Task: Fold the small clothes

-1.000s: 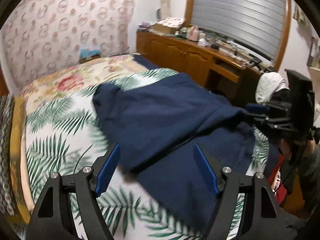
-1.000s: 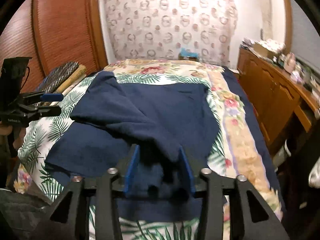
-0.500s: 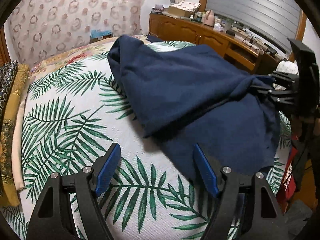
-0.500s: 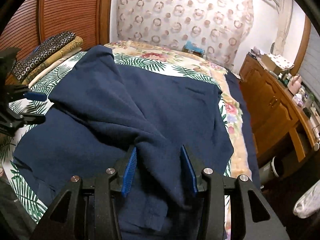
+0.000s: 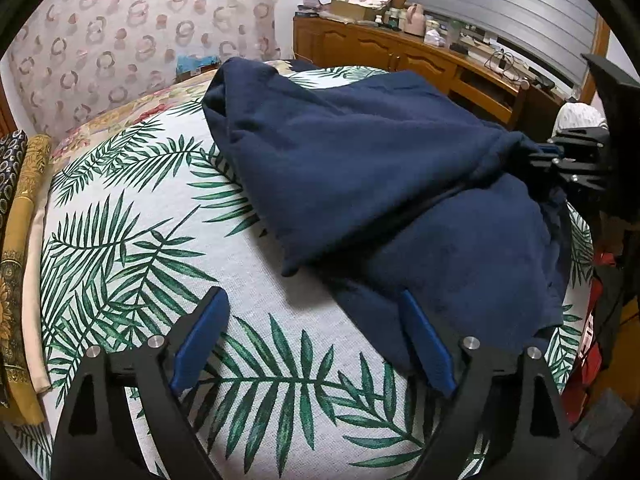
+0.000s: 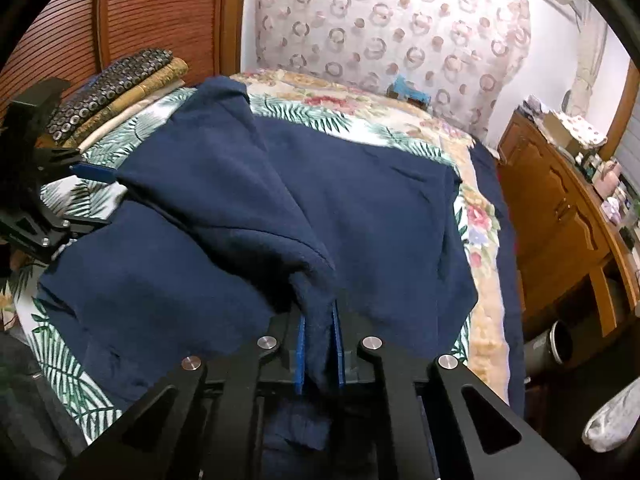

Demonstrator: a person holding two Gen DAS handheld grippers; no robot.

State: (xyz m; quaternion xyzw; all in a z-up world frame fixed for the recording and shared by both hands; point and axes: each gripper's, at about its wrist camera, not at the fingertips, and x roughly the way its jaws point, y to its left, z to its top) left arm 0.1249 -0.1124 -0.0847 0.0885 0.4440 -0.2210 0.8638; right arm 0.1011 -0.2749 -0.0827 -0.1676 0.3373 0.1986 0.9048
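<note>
A dark blue garment (image 5: pixel 380 168) lies partly folded on the palm-leaf bedspread (image 5: pixel 132 240); it also fills the right wrist view (image 6: pixel 240 208). My right gripper (image 6: pixel 318 344) is shut on a bunched edge of the garment and holds it lifted; it shows at the right edge of the left wrist view (image 5: pixel 560 156). My left gripper (image 5: pixel 316 344) is open and empty above the bedspread, just short of the garment's near edge. It shows at the left of the right wrist view (image 6: pixel 86 196).
Folded patterned cloths (image 6: pixel 120 84) lie along the bed's edge by a wooden slatted door (image 6: pixel 160 12). A wooden sideboard (image 5: pixel 420 60) with clutter stands beside the bed. A patterned curtain (image 6: pixel 380 28) hangs behind the bed. A dark cylinder (image 6: pixel 552 348) stands on the floor.
My right gripper closed on the garment's edge and lifted it. My left gripper drew back from the garment, staying open.
</note>
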